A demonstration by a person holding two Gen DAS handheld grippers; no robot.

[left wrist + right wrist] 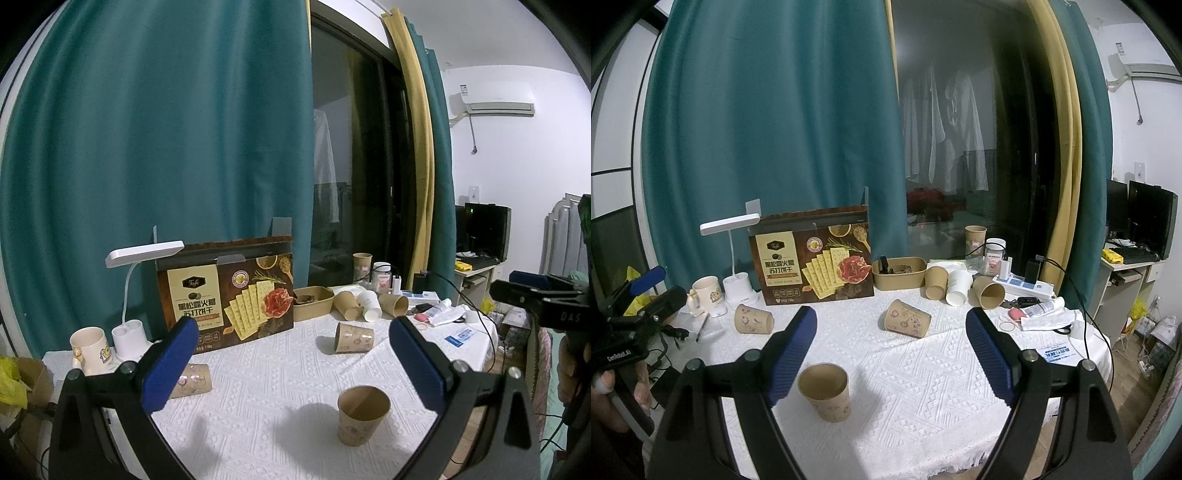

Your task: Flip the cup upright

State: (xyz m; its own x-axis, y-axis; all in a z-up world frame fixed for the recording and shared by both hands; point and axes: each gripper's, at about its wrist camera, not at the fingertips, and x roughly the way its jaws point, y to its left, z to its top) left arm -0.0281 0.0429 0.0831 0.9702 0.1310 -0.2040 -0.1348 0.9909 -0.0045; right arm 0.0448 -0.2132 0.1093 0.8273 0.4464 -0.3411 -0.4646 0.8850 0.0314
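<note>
We hold both grippers above the near edge of the table (923,387), which is covered with a white textured cloth. Our left gripper (291,354) has its jaws spread wide and grips nothing; our right gripper (892,341) is the same, jaws wide apart and empty.

One brown paper cup (825,391) stands upright near the front of the table, mouth up, close beside the left blue pad of the right gripper in the right wrist view. In the left wrist view it sits low between the jaws, nearer the right one, touching neither.

A second printed cup (907,318) lies on its side at the middle of the table, its mouth facing away to the right in the right wrist view. A third printed cup (753,319) lies on its side toward the left, near a pen (702,327); in the left wrist view it is partly hidden behind the left jaw.

Along the back of the table stand a cracker box (810,266), a white desk lamp (733,251) and a cream mug (706,293). To the right of the box we see a brown paper bowl (899,273), then a cluster of three more cups (960,288), two brown and one white. Behind these stand a tall cup (975,236) and a jar (995,256). A power strip (1027,286) lies at the far right, with a cable trailing off the edge.
</note>
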